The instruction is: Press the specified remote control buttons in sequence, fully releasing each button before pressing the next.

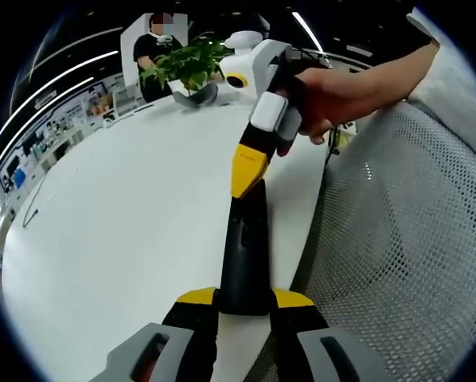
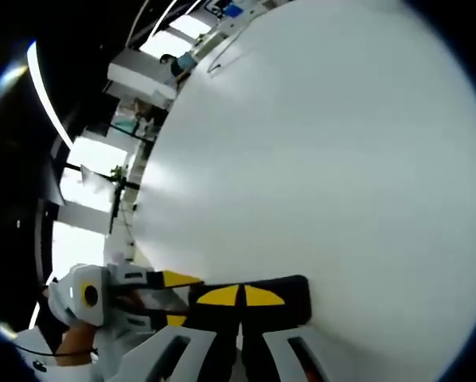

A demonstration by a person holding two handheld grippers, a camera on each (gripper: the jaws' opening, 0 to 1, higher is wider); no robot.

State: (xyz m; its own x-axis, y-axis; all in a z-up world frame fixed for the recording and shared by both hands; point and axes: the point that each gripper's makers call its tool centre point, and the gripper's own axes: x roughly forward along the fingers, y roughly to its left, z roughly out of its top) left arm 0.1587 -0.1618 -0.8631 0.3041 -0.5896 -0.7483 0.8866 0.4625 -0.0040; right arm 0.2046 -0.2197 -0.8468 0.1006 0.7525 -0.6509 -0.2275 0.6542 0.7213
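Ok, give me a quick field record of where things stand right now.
remote: black, long, held at its near end, above the table
left gripper: shut on remote
right gripper: fingers closed, yellow tips down on remote's far end
hand: holding right gripper
table: white
plant: far table edge
mesh: grey, beside table

The counter (image 1: 119,231) looks smooth, matt white. The remote (image 1: 244,255) is dark matt plastic. Beside the counter's edge, grey mesh cloth (image 1: 397,247) shows fine holes.
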